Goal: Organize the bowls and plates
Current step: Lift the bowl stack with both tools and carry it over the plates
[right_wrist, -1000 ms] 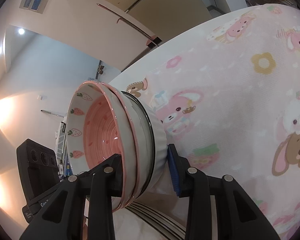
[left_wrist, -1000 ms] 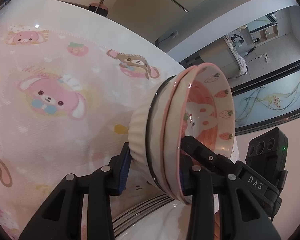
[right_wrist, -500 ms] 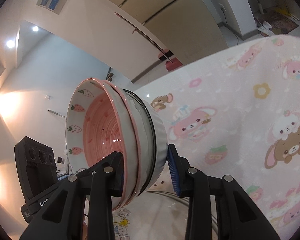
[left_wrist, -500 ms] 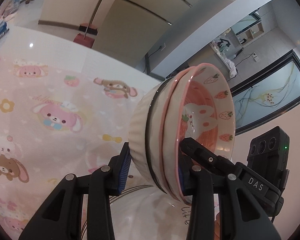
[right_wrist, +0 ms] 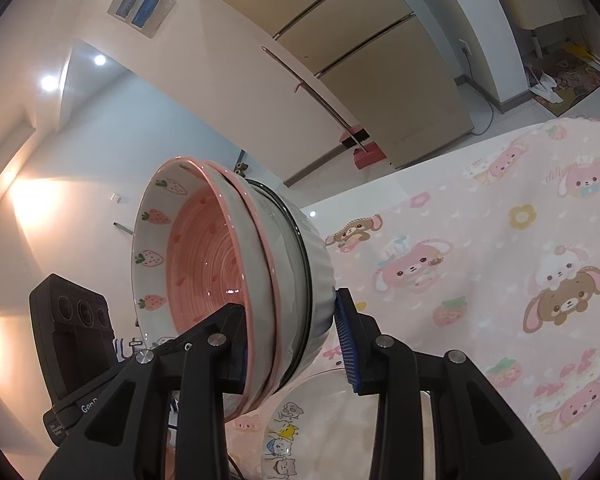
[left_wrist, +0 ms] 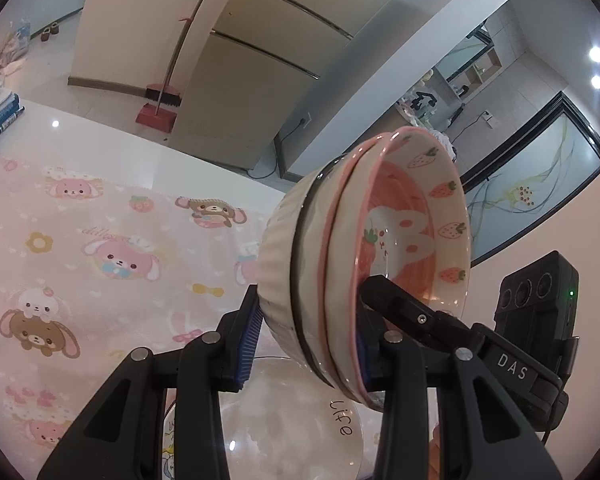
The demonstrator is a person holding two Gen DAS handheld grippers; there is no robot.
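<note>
While the left gripper [left_wrist: 308, 344] and right gripper [right_wrist: 292, 344] each clamp opposite rims of the nested bowl stack [left_wrist: 364, 256] above a plate [right_wrist: 324, 420] on the desk, uneven pull could spill it.

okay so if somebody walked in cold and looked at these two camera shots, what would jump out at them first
First, the stack of bowls held up in the air, gripped on opposite rims by the left gripper and the right gripper; its top bowl is pink inside with strawberries around the wall. Next, the pink cartoon-bunny tablecloth spread beneath, with a white plate lying right under the stack.
</note>
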